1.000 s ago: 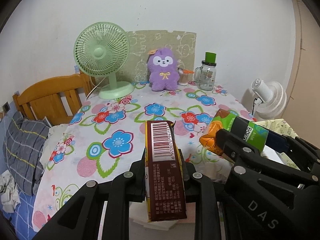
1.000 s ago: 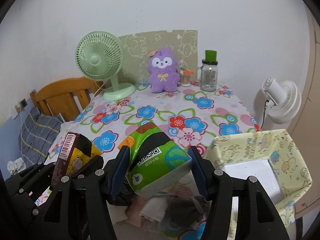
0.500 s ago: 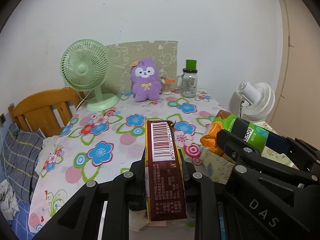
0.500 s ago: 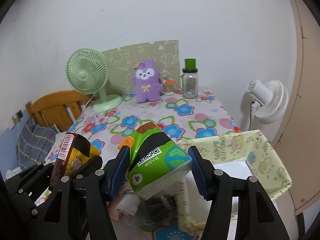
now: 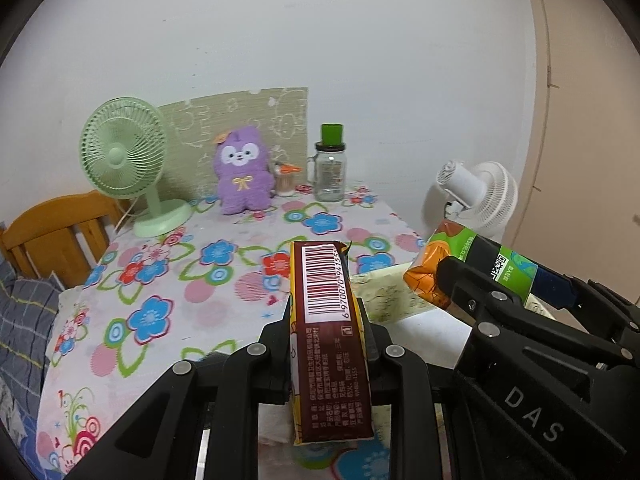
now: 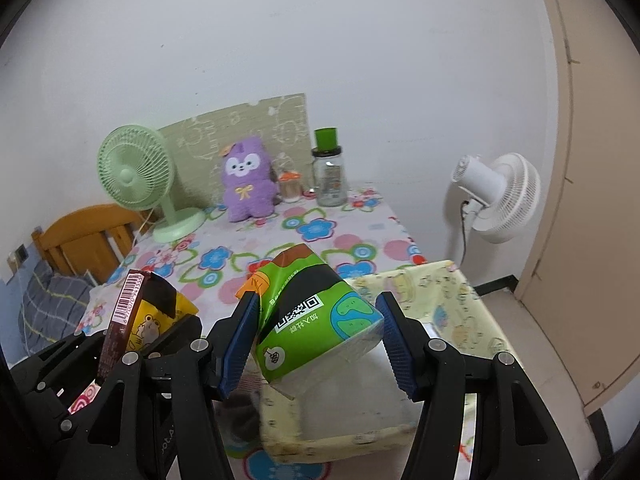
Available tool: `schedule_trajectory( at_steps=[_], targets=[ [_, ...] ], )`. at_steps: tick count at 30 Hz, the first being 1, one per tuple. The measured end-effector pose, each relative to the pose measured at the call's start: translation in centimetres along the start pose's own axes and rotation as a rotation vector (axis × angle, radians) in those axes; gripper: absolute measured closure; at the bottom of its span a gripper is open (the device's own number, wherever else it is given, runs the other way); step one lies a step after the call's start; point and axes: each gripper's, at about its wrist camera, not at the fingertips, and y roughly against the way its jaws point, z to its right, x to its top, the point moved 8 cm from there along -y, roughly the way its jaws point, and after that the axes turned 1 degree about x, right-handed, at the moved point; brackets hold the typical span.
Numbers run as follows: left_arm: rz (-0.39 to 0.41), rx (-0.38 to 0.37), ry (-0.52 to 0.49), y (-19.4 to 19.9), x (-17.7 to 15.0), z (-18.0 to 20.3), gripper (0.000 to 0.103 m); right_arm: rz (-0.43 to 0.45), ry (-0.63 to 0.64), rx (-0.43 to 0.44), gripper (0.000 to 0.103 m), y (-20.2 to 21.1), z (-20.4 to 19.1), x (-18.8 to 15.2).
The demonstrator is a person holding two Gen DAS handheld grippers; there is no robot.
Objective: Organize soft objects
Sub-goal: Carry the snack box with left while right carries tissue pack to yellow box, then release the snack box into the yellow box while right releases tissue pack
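My left gripper (image 5: 326, 320) is shut on a brown and yellow tissue pack (image 5: 326, 320) with a barcode on top; the pack also shows in the right wrist view (image 6: 138, 320). My right gripper (image 6: 316, 332) is shut on a green tissue pack (image 6: 316, 320), held above a pale yellow fabric bin (image 6: 452, 292) that stands in front of the table. The green pack also shows at the right of the left wrist view (image 5: 476, 268). A purple plush toy (image 5: 242, 172) sits at the back of the flowered table (image 5: 168, 288).
A green desk fan (image 5: 124, 156), a glass jar with a green lid (image 5: 331, 172) and a small orange-topped item (image 6: 290, 186) stand at the table's back. A white floor fan (image 6: 496, 196) stands right. A wooden bed frame (image 5: 52, 232) and grey bedding (image 5: 24, 320) lie left.
Both grippers have drawn back and up from the table with their packs still held. The yellow bin now lies under the right gripper.
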Motion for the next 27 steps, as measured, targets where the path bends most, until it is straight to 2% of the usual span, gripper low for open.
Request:
schedule_trajectory(
  at_steps=[12, 23, 27],
  targets=[
    [-0.022, -0.056, -0.041, -1.9, 0.2, 4.6, 0.081, 0.005, -0.041, -0.056, 0.04, 0.0, 5.0, 0.2],
    [-0.078, -0.104, -0.096, -4.5, -0.5, 9.1, 0.081, -0.034, -0.085, -0.098, 0.04, -1.5, 9.6, -0.8],
    [-0.106, -0.1, -0.107, -5.8, -0.8, 9.7, 0.08, -0.053, -0.098, -0.106, 0.04, -2.5, 10.8, -1.2]
  ],
)
